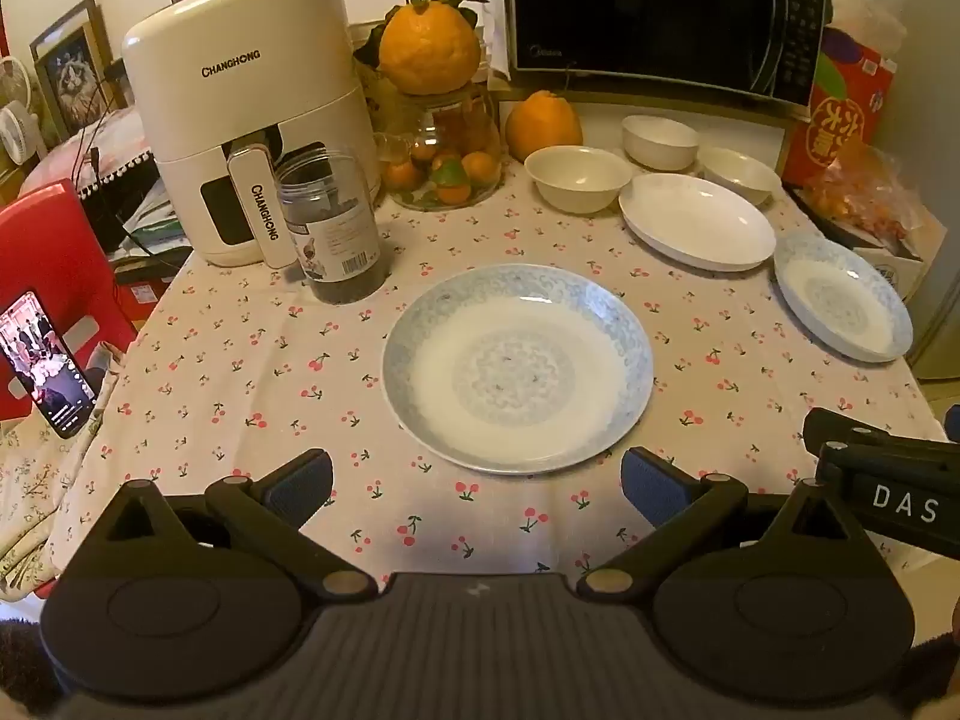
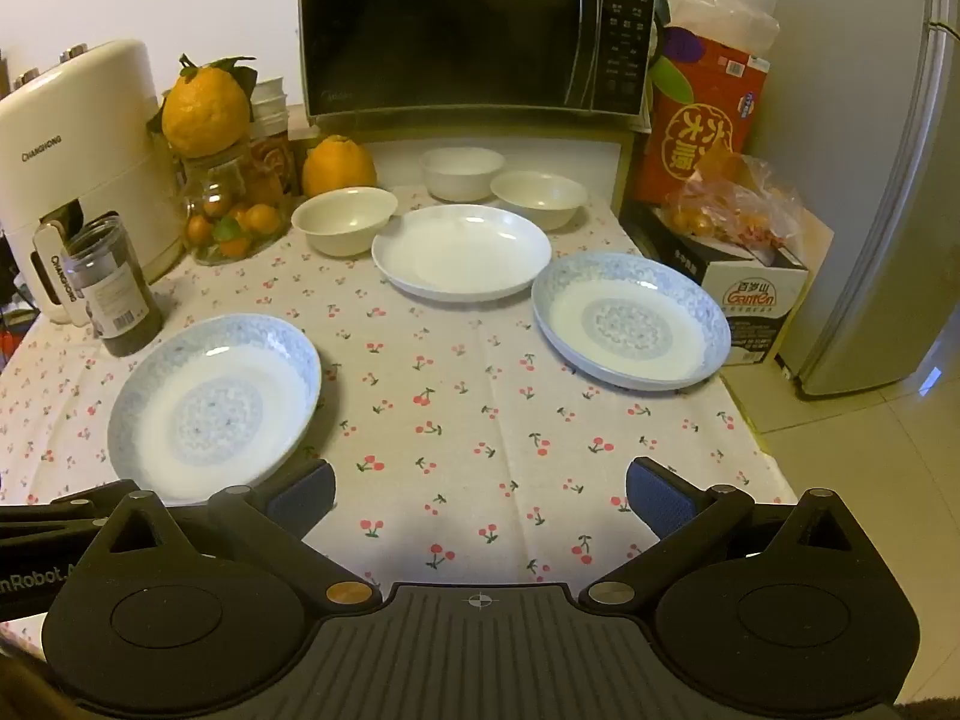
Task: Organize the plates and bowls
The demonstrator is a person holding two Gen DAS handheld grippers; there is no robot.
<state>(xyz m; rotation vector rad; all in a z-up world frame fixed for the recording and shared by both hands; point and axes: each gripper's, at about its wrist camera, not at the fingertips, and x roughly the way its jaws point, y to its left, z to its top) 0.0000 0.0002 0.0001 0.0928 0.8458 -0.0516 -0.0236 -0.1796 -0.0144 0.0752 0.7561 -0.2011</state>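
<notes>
A blue-patterned plate lies on the cherry-print tablecloth just ahead of my left gripper, which is open and holds nothing. A second blue-patterned plate sits near the table's right edge. A plain white plate lies farther back, ringed by three white bowls: one at the left, one at the back, one at the right. My right gripper hangs open over bare cloth between the two patterned plates.
A cream air fryer, a dark jar and a glass jar of oranges stand at the back left. A microwave sits behind the bowls, boxes and bagged fruit at the right. A phone leans off the left edge.
</notes>
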